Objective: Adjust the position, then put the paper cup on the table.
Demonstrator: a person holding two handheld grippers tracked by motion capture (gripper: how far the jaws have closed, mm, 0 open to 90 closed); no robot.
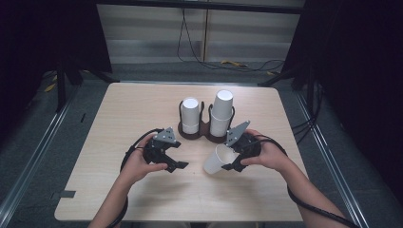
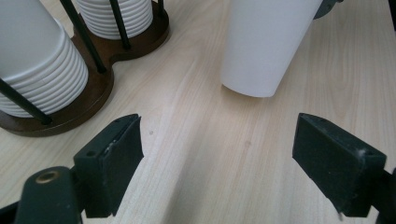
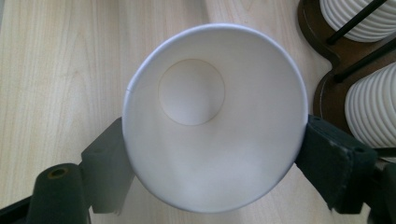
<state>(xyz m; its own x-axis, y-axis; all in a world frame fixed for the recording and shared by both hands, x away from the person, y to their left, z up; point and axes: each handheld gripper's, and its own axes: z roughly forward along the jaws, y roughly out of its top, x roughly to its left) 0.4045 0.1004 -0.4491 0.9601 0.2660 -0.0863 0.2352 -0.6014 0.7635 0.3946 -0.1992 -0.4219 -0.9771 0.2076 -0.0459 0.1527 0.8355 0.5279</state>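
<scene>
over wooden table [image 1: 142, 114], right gripper [image 1: 227, 160] tilts down clamping paper cup [image 1: 217, 159]; left gripper [image 1: 177, 160] level, spread empty.

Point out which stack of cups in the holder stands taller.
The right stack, next to the right gripper; its top rises above the left stack in the wooden holder.

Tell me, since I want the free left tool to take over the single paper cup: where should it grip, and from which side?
Probably the bare lower wall of the paper cup, near its closed base. The right tool already clamps the rim end, and the cup tilts base-down toward the left tool, whose jaws stand open. Come in from the cup's left, jaws straddling the narrower base end.
</scene>
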